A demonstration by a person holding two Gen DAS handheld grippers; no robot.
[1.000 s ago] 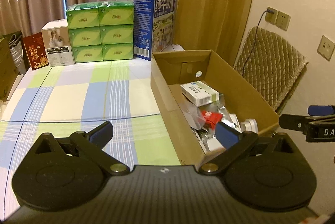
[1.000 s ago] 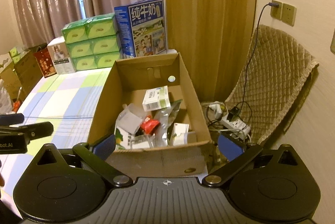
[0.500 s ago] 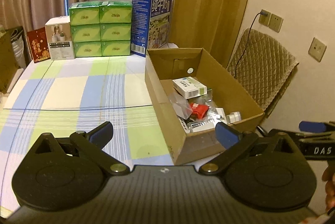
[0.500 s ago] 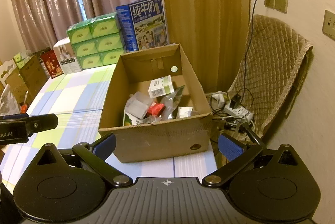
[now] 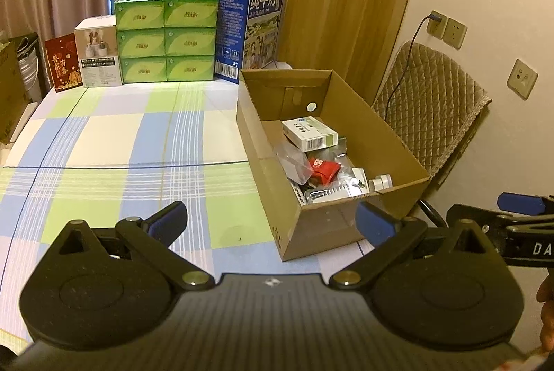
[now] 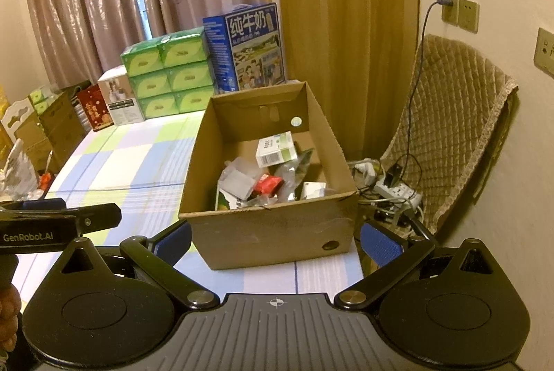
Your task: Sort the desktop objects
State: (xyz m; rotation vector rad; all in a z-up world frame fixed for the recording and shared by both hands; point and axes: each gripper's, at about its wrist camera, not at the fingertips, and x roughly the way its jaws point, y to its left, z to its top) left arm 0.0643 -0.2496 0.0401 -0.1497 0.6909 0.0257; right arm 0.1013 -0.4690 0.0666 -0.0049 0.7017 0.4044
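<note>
The left gripper hung above the near part of the desk, its jaws spread wide and holding nothing. The cardboard box stood ahead and to the right of them, on the desk's right edge; its near left corner fell in the gap between the two blue fingertips, though well beyond them and not touched. In the right wrist view the right gripper was likewise wide open and empty, and the cardboard box sat squarely ahead of it, its near wall spanning most of the space between the jaws but lying farther off than the tips.

Inside the box lay the sorted things: a white and green medicine carton toward the back, a red packet in the middle, clear plastic wrapping beside it, and a small white bottle against the near wall. The same carton and red packet showed from the right wrist.

At the far end of the desk stood a stack of green tissue packs, a blue milk carton box, a white product box and a red card. A quilted chair stood by the wall to the right, with a power strip on the floor below it.
</note>
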